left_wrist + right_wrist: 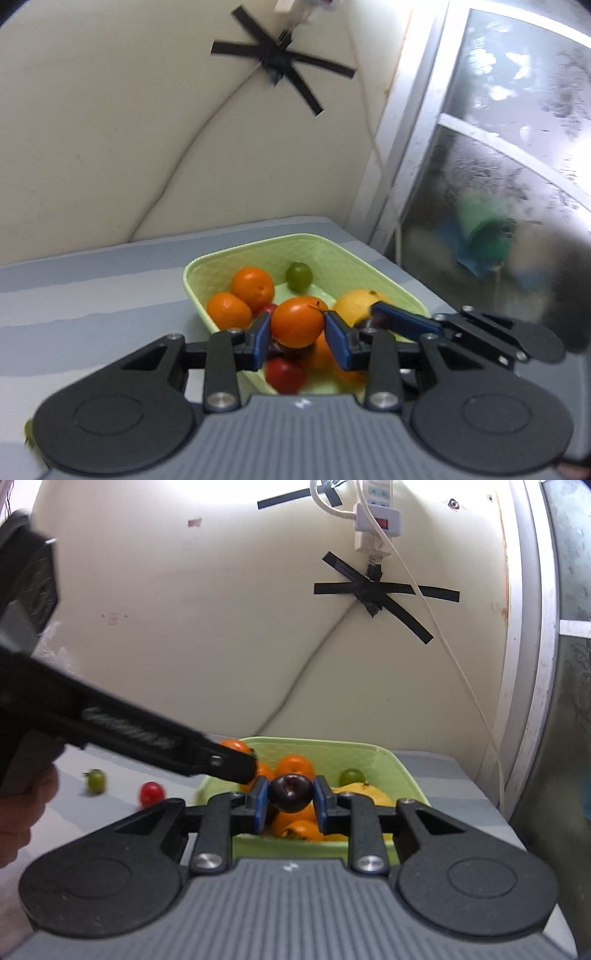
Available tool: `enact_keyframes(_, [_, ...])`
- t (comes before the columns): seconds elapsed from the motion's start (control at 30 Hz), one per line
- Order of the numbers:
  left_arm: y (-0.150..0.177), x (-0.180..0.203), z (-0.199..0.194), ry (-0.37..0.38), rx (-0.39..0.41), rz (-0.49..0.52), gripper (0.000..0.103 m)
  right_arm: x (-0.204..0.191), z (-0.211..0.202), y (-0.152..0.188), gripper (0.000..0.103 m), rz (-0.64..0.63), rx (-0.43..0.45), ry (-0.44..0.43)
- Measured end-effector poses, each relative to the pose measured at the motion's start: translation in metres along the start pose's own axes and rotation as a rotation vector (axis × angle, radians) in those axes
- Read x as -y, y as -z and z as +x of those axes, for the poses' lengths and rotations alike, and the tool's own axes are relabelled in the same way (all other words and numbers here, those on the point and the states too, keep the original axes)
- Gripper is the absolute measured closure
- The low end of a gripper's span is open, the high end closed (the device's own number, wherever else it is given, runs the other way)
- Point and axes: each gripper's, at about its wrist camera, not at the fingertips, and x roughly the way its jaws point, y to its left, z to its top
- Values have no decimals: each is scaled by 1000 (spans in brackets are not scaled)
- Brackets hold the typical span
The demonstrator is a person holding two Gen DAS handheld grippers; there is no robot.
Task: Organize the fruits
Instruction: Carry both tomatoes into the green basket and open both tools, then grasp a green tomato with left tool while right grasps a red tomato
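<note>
A light green basket [207,266] on the striped table holds several oranges, a yellow fruit [356,304], a green fruit [299,276] and red fruits. My left gripper [297,330] is shut on an orange fruit [295,321] just above the basket. My right gripper [290,803] is shut on a dark purple plum [291,792] over the basket [391,764]; it also shows in the left wrist view [402,321] at the basket's right side. The left gripper's arm [147,734] crosses the right wrist view from the left.
A red fruit [151,794] and a green fruit [96,780] lie loose on the table left of the basket. A cream wall with black tape and a power strip [376,520] stands behind. A window frame [406,147] is to the right.
</note>
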Motion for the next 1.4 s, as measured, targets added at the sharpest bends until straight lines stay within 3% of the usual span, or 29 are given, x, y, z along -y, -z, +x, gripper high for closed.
enact_keyframes(0.1, [-5,-7,12,-15,-3,-19,66,0,8,4,57,-22,21,44])
enact_keyframes(0.23, [-11,-16,-4,9,46,-70,65,4,-2,8,58,-18,84,63])
enact_keyframes(0.37, [-15,-31,-49,-7,135,-101,65,12,-16,10,58,25,150,76])
enact_keyframes(0.53, [8,-64,-119,-123,206,-146,64,14,-37,10,60,73,228,61])
enact_keyframes(0.63, [34,-81,-143,-216,185,-153,64,9,-46,2,60,120,231,-34])
enact_keyframes(0.73, [57,-95,-152,-258,142,-175,63,-12,-48,-5,59,111,173,-200])
enact_keyframes(0.87, [73,-105,-140,-262,97,-198,59,-64,-39,-5,59,10,54,-315])
enact_keyframes(1.07, [73,-99,-108,-281,73,-101,58,-113,20,-4,59,-87,-108,-218])
enact_keyframes(1.4, [73,-106,-77,-321,24,-32,63,-135,69,-6,59,-204,-221,-100])
